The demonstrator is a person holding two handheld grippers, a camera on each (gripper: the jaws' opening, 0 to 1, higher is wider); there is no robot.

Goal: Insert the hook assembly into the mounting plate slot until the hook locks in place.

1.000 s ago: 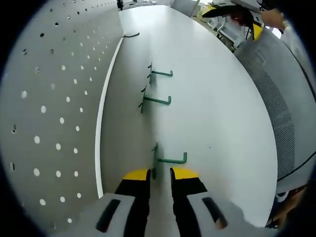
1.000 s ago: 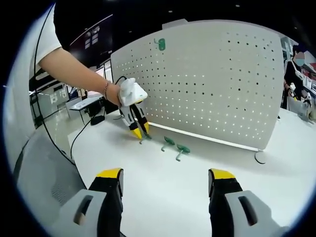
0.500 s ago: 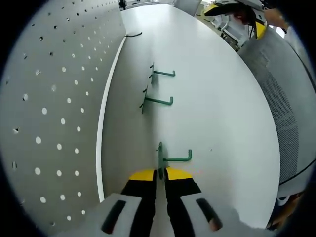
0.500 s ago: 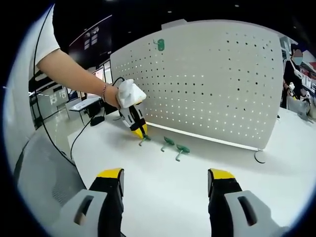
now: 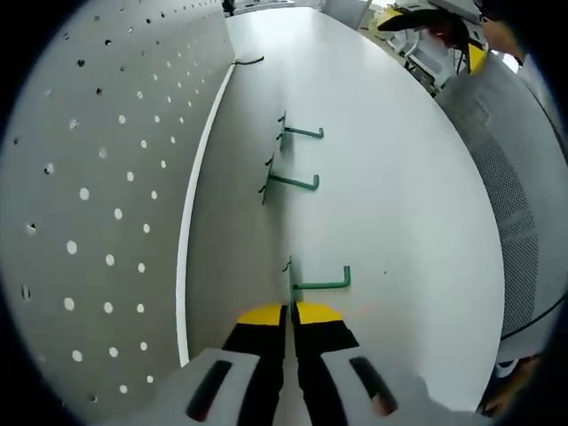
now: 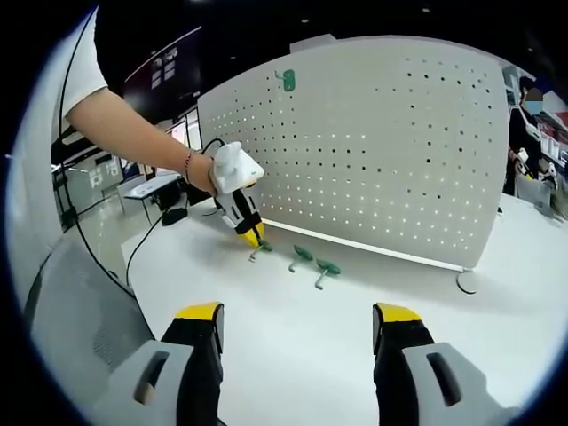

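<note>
Over the last second you brought your left gripper (image 5: 290, 311) forward and drew its yellow-tipped jaws together on the back plate of the nearest green wire hook (image 5: 312, 284), which had lain just ahead of open jaws. The jaws were clamped on that hook at 6 o'clock in the left gripper view. The hook lay on the white tabletop (image 5: 399, 177), its long arm pointing toward 3 o'clock, away from the white perforated mounting plate (image 5: 98, 177), with the tip turned up. Two more green hooks (image 5: 291, 182) lay beyond at 12 o'clock, arms aimed the same way. In the right gripper view, your right gripper (image 6: 297, 324) hung with jaws wide apart, holding nothing, and one green hook (image 6: 286, 79) already sat high on the plate.
</note>
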